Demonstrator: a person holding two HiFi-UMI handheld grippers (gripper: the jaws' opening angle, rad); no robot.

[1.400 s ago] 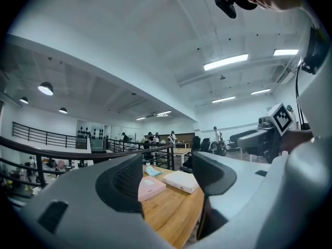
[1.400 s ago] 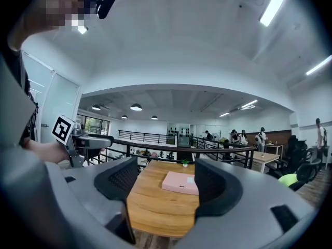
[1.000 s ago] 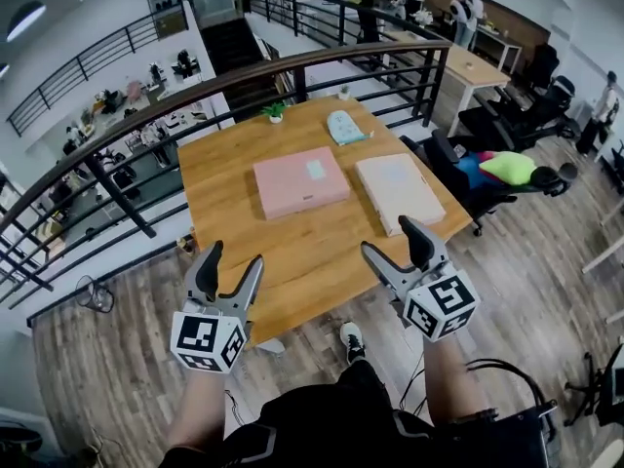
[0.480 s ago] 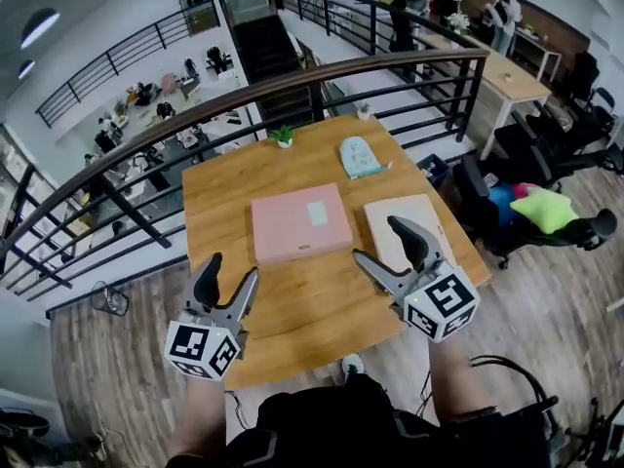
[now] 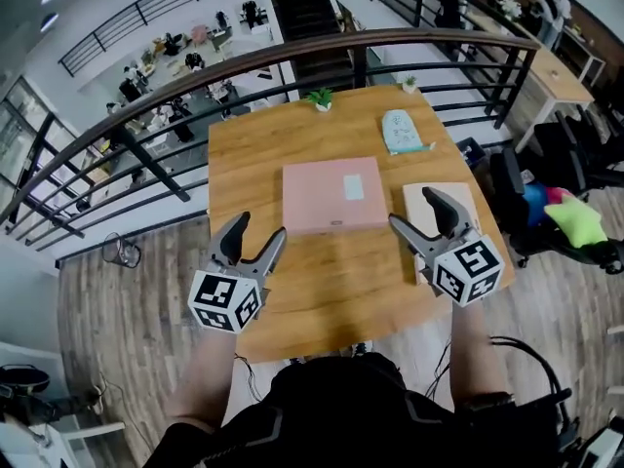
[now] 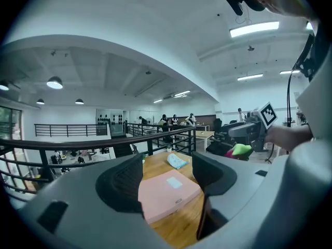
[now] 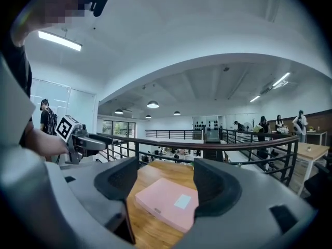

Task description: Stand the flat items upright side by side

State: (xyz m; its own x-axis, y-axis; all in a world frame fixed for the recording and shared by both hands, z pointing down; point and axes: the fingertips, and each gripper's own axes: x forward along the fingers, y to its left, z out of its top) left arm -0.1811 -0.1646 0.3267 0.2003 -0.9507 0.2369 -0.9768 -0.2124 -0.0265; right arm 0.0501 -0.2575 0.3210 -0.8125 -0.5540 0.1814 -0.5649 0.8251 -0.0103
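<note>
Left box (image 5: 331, 195) beside right box (image 5: 417, 203) on table (image 5: 244, 164), pouch (image 5: 400, 132) behind, plant (image 5: 319, 98) farthest

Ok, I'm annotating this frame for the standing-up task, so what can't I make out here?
Head view: the near part of the beige flat item sits behind the right gripper; neither gripper view shows it.
All views: the label on the pink flat item is too small to read.
Head view: the light blue thing is too small to identify.
</note>
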